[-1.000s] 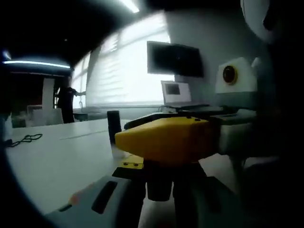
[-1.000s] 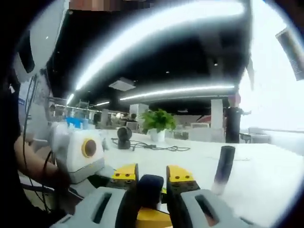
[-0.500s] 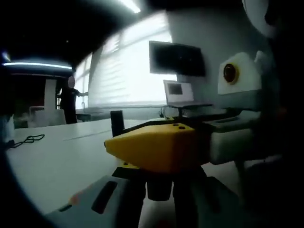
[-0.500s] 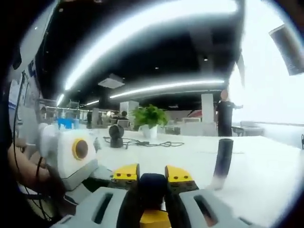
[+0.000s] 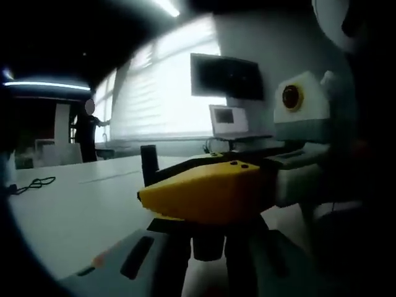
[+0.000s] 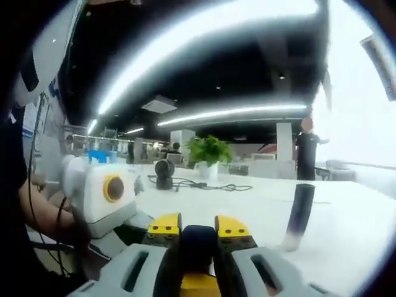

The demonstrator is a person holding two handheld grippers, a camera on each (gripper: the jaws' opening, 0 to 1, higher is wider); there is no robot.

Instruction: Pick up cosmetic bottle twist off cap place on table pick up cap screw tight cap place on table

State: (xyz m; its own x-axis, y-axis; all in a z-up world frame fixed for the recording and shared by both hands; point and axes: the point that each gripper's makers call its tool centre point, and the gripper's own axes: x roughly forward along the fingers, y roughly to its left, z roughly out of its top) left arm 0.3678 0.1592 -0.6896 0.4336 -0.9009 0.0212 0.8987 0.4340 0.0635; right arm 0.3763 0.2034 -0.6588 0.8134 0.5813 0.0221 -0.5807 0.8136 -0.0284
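The dark cosmetic bottle (image 5: 207,242) stands between the grey jaws of my left gripper (image 5: 207,263), which is shut on it at the bottom of the left gripper view. My right gripper (image 5: 204,192) reaches in from the right there, its yellow jaw lying across the top of the bottle. In the right gripper view, my right gripper (image 6: 198,228) has its yellow-tipped jaws shut on the dark cap (image 6: 198,240). The bottle below the cap is hidden by the jaws.
A tall dark tube (image 5: 148,164) (image 6: 301,213) stands upright on the white table (image 5: 74,210). A laptop (image 5: 229,120) and a wall monitor (image 5: 226,77) lie behind. A potted plant (image 6: 209,151), a black cable (image 6: 198,185) and a standing person (image 6: 306,158) are far off.
Both views have shifted a little with the hands. In the left gripper view the right gripper's yellow jaw has swung slightly leftward and tilted. Both grips hold as before.
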